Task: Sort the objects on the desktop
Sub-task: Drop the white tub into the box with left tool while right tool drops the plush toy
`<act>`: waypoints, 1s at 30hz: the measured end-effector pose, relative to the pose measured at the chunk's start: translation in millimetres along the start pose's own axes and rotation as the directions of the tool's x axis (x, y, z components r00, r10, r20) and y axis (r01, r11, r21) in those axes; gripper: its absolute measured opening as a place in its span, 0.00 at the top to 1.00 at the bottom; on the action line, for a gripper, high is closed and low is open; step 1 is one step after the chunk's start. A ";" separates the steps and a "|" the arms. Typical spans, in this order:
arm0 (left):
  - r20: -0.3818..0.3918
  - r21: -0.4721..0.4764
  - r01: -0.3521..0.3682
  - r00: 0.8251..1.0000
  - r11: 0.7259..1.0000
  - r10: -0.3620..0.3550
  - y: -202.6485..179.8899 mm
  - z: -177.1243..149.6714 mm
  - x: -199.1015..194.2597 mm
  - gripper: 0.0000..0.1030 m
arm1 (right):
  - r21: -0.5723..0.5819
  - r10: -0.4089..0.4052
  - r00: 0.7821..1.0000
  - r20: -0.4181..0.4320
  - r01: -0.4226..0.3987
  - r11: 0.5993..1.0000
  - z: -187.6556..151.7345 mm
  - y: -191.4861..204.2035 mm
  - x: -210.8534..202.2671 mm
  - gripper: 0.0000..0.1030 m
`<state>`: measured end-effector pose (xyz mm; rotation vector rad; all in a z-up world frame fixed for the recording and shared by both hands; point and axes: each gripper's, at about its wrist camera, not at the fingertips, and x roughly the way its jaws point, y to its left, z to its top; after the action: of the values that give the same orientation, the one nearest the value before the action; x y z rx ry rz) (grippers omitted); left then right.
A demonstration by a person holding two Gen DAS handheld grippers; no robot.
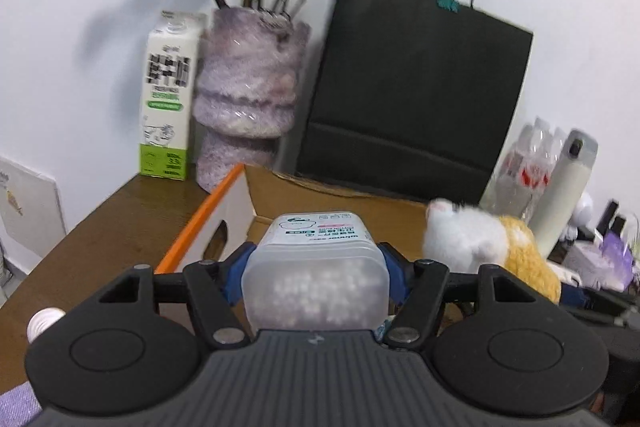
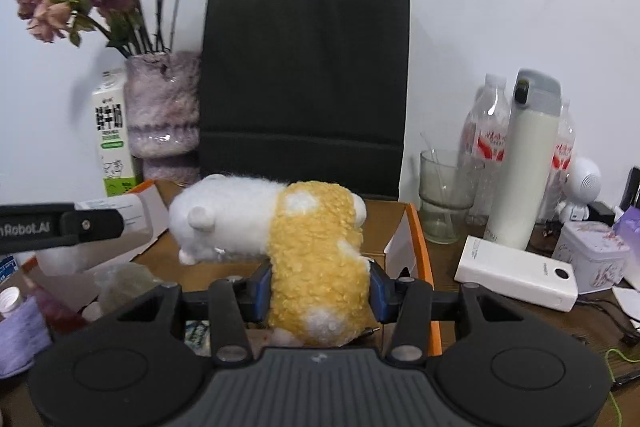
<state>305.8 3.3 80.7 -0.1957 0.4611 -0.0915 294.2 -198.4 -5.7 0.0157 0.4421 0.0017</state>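
Observation:
A translucent plastic container (image 1: 312, 227) with a white printed lid sits between the blue pads of my left gripper (image 1: 315, 263), which is shut on it. It hangs over an open cardboard box (image 1: 336, 201) with an orange edge. My right gripper (image 2: 320, 287) is shut on the yellow rear half of a white-and-yellow plush toy (image 2: 240, 215), also above the box (image 2: 384, 223). The plush toy (image 1: 480, 239) shows at the right of the left wrist view. A black finger of the left gripper (image 2: 92, 223) and the container (image 2: 116, 211) show at the left of the right wrist view.
Behind the box stand a black paper bag (image 2: 304, 83), a fuzzy purple vase of dried flowers (image 2: 160, 107) and a green-and-white carton (image 2: 112, 131). Right of it are a glass (image 2: 444, 195), a white thermos (image 2: 524, 163), water bottles (image 2: 486, 131), a white power bank (image 2: 516, 273) and a tin (image 2: 596, 255).

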 end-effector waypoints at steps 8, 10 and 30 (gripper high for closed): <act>-0.018 0.005 -0.046 0.999 0.999 0.047 0.0 1.3 1.4 0.00 | 0.046 0.017 0.999 -0.037 -0.016 0.999 1.6 -7.8 5.5 0.03; -0.013 0.002 -0.052 0.999 0.999 0.052 0.0 2.7 -1.0 0.00 | 0.038 0.028 0.999 -0.030 -0.027 0.999 3.3 -5.1 1.5 0.00; 0.018 -0.051 -0.081 0.996 0.995 0.082 37.1 4.0 -68.8 0.00 | 0.022 -0.009 1.000 -0.018 0.009 1.000 -15.3 -29.2 -72.5 0.00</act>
<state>247.9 49.3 106.3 -0.2264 0.4508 0.0015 222.1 -227.8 11.1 0.0355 0.4602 -0.0120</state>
